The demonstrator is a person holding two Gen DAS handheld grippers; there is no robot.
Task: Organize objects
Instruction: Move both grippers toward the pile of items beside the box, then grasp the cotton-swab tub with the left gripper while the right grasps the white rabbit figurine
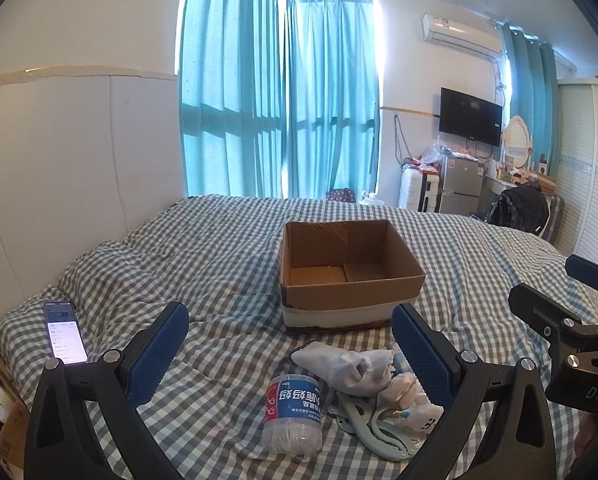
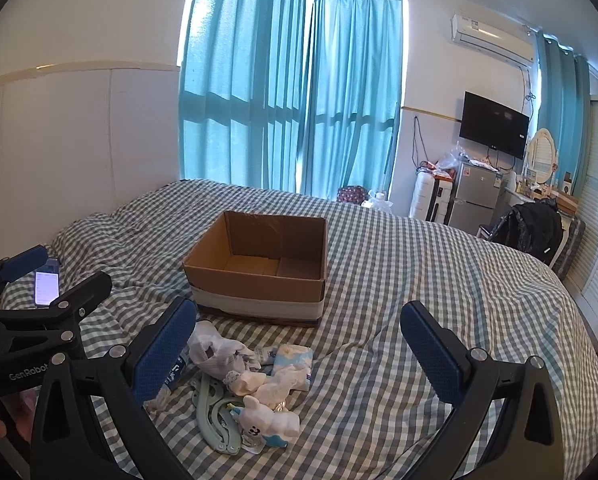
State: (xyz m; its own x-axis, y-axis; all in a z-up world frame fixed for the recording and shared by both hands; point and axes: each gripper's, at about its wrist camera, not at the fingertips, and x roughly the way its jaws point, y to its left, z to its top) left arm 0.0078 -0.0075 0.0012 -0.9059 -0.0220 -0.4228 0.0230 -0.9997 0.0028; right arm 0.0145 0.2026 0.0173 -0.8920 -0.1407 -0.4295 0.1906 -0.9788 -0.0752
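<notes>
Both tongs, left (image 1: 289,354) and right (image 2: 299,350), spread, empty, before box (image 1: 351,272). Lift jar (image 1: 293,416) by middle, drop into box.

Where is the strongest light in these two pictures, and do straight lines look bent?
Left wrist view: the curtains glow from backlight, the wall trim bows. Right wrist view: same bright curtains, the bed edge curves; dark corners in both.

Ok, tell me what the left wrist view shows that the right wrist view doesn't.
Only the left wrist view shows the clear plastic jar whole, blue label readable, lying on its side. Only the right wrist view shows the white bear toy whole and the tissue pack. Both show the empty cardboard box, the lit phone, the checked bedspread, and both grippers' jaws open.
</notes>
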